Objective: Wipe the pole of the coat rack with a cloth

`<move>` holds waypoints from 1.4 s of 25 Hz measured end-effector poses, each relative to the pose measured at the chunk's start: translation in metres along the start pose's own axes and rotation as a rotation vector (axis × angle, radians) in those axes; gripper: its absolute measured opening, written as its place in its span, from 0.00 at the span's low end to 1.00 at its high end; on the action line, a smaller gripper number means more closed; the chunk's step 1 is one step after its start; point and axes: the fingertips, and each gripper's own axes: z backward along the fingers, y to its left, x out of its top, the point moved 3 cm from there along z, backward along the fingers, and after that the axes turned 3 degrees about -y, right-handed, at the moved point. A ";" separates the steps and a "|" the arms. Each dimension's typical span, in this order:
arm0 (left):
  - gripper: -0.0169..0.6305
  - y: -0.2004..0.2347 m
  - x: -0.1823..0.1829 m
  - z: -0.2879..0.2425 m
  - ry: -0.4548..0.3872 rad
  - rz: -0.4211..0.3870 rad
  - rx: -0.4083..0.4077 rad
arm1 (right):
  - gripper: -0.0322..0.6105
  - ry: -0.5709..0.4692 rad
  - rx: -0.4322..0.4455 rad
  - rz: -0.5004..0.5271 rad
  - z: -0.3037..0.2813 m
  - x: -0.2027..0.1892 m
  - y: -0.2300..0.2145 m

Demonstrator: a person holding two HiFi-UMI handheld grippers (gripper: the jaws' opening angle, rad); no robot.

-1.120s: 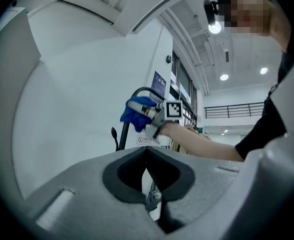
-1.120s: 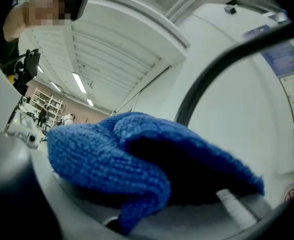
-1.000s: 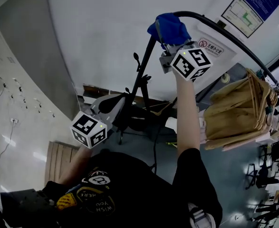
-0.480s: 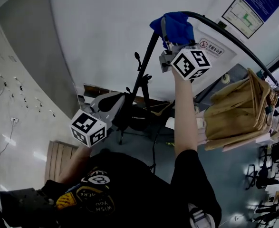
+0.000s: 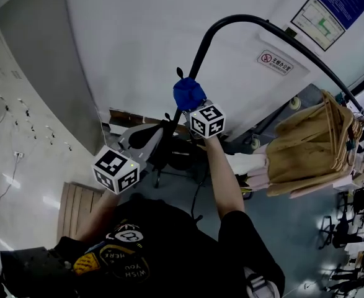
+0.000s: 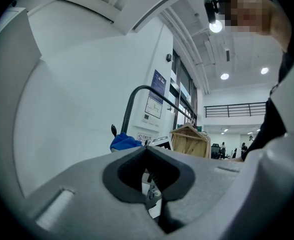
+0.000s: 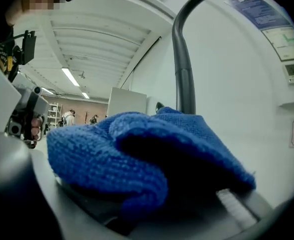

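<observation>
The coat rack's black pole [image 5: 197,58] rises from the floor, bends at the top and arcs off to the right. My right gripper [image 5: 191,105] is shut on a folded blue cloth [image 5: 188,93], and the cloth is pressed against the upright part of the pole, well below the bend. In the right gripper view the cloth [image 7: 111,149] fills the jaws, with the pole [image 7: 184,74] rising just behind it. My left gripper [image 5: 150,135] hangs lower left, near the rack's dark foot, its jaws together with nothing between them. From the left gripper view I see the cloth [image 6: 124,142] and the pole [image 6: 131,99] ahead.
A bundle of wooden hangers [image 5: 318,141] hangs on the rail at the right. A white wall [image 5: 132,42] stands right behind the pole, with a small sign [image 5: 275,62] on it. A wooden pallet [image 5: 76,207] lies on the floor at lower left.
My right gripper has slid the blue cloth down the pole, from the top bend to the middle of the upright. The left gripper has stayed where it was.
</observation>
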 end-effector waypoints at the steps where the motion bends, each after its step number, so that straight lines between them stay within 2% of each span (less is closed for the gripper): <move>1: 0.03 0.000 -0.001 0.001 0.002 0.000 0.001 | 0.07 0.014 0.007 0.000 0.000 -0.004 0.001; 4: 0.03 0.001 -0.002 0.003 0.002 0.003 0.008 | 0.07 0.055 0.022 0.029 0.000 0.007 -0.001; 6: 0.03 0.001 -0.001 0.006 -0.004 0.003 0.014 | 0.07 0.009 0.018 0.053 0.005 0.040 -0.007; 12: 0.03 0.001 0.004 0.010 -0.015 -0.002 0.021 | 0.07 -0.249 -0.005 0.058 0.034 0.206 -0.035; 14: 0.03 0.001 0.005 0.011 -0.019 -0.007 0.021 | 0.07 -0.366 -0.019 0.011 0.049 0.256 -0.046; 17: 0.03 -0.001 0.007 0.014 -0.024 -0.013 0.025 | 0.07 -0.519 -0.080 -0.108 0.088 0.300 -0.067; 19: 0.03 0.000 0.006 0.017 -0.024 -0.010 0.030 | 0.07 -0.637 -0.136 -0.162 0.119 0.316 -0.081; 20: 0.03 0.001 0.006 0.018 -0.021 -0.008 0.032 | 0.07 -0.684 -0.137 -0.176 0.129 0.321 -0.084; 23: 0.03 0.000 0.004 0.019 -0.015 -0.005 0.029 | 0.07 -0.742 -0.149 -0.197 0.130 0.318 -0.086; 25: 0.03 -0.004 0.004 0.018 -0.014 -0.007 0.020 | 0.07 -0.718 -0.171 -0.183 0.113 0.306 -0.081; 26: 0.03 -0.006 0.004 0.017 -0.013 -0.008 0.014 | 0.07 -0.690 -0.145 -0.174 0.100 0.298 -0.075; 30: 0.03 -0.010 0.003 0.016 -0.007 -0.010 0.007 | 0.07 -0.464 0.010 -0.132 0.040 0.239 -0.041; 32: 0.03 -0.010 0.002 0.019 -0.006 -0.007 0.018 | 0.07 -0.339 0.023 -0.108 0.025 0.190 -0.027; 35: 0.03 -0.008 -0.001 0.025 -0.005 -0.003 0.029 | 0.07 -0.140 0.032 -0.155 0.016 0.091 -0.018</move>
